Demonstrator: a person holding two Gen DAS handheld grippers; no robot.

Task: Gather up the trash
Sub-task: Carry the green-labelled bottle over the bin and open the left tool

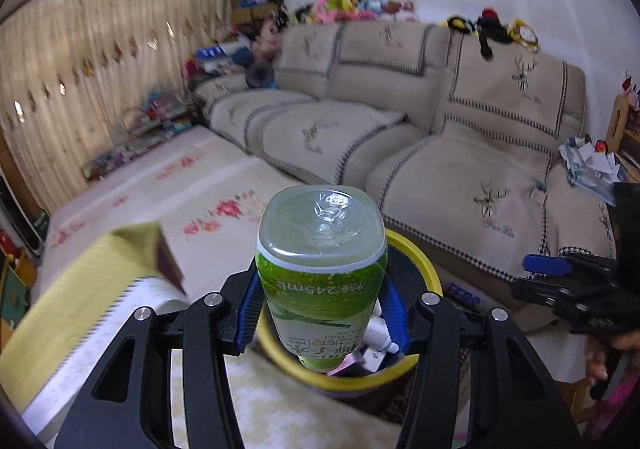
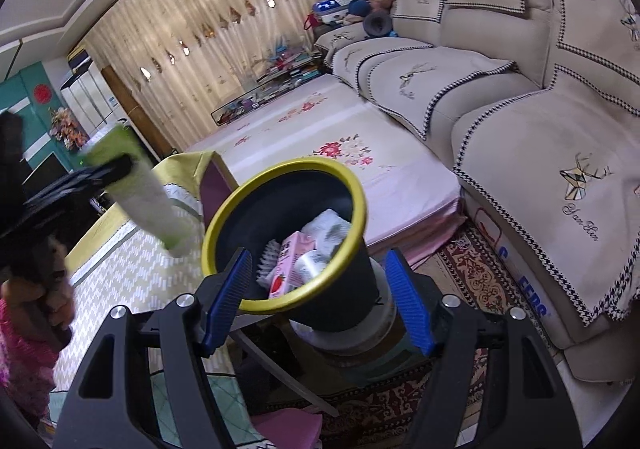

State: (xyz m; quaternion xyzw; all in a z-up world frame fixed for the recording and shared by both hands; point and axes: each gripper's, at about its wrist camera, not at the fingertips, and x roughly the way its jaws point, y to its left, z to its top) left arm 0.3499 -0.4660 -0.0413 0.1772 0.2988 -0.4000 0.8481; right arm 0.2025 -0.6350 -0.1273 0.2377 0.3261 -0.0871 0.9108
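Your left gripper (image 1: 323, 313) has its blue fingers (image 1: 249, 313) clamped on a green-labelled plastic bottle (image 1: 322, 269), one pad on each side of the label, the clear base toward the camera and the neck end pointing down and away. From the left wrist view the bottle sits directly in line with the trash bin (image 1: 420, 261), a dark bucket with a yellow rim, and its lower end overlaps the bin's mouth; whether it is above the opening or just short of it, that view alone does not settle. The right wrist view shows the same bottle (image 2: 140, 193) tilted, blurred, held beside the bin (image 2: 280, 301) on its left, its lower end near the rim but not inside. Your right gripper (image 2: 320, 297) holds nothing: its fingers (image 2: 408, 297) stand apart on either side of the bin's near wall, with no pad visibly pressing on it. Inside the bin lie a pink carton (image 2: 290, 265), a white brush (image 2: 272, 261) and crumpled white wrappers (image 2: 328, 229). The bin rests on a round stand (image 2: 360, 333) over a patterned rug (image 2: 472, 281). Left of it is the counter under a yellow-green cloth (image 2: 132, 273). Behind runs a beige sofa (image 1: 460, 137) with deer-motif covers, a floral floor mat (image 2: 320, 137) in front of it, curtains (image 1: 100, 49) beyond. A pink sleeve (image 2: 24, 353) shows at the left edge.
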